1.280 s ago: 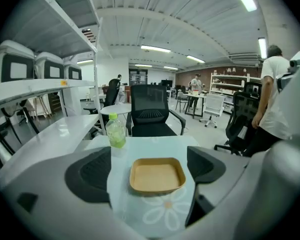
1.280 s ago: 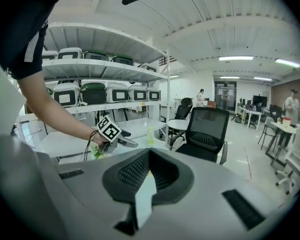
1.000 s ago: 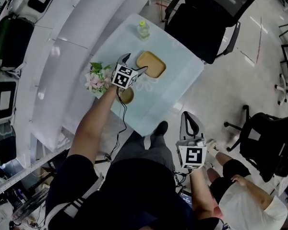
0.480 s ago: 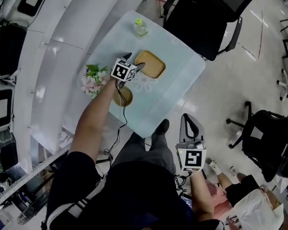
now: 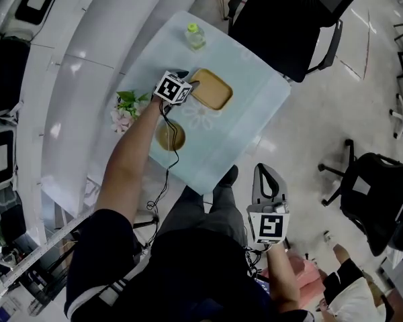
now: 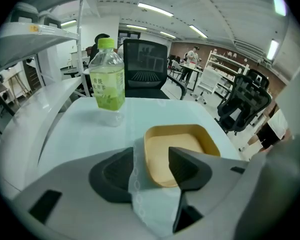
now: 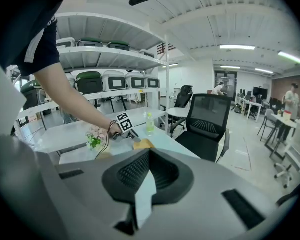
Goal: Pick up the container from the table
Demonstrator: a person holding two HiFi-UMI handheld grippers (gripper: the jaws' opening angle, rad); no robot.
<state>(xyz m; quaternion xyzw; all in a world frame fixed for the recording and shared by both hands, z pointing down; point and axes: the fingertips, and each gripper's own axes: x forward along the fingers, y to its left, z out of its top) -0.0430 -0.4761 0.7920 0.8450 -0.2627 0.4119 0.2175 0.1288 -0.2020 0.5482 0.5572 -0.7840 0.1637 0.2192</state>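
The container (image 5: pixel 213 90), a shallow tan square tray, lies on the pale blue table (image 5: pixel 255 106). My left gripper (image 5: pixel 191 83) is down at its left edge. In the left gripper view the container (image 6: pixel 182 146) has its near left wall between the jaws, one pad outside and one inside. The left gripper (image 6: pixel 150 170) has just been closing, but a strip of tablecloth still shows beside the wall, so it is open. My right gripper (image 5: pixel 264 169) hangs off the table's near side, shut and empty. In its own view the right gripper (image 7: pixel 149 156) looks toward the table.
A green-capped bottle (image 5: pixel 195 37) stands behind the container, and also shows as the bottle (image 6: pixel 107 76). Flowers (image 5: pixel 125 110) and a round brown dish (image 5: pixel 170 137) sit at the table's left. A black office chair (image 5: pixel 292 25) is beyond the table. White shelving (image 5: pixel 67 92) runs along the left.
My left gripper has sunk toward the container's left edge and its jaws have narrowed around the wall. The right gripper has hardly shifted.
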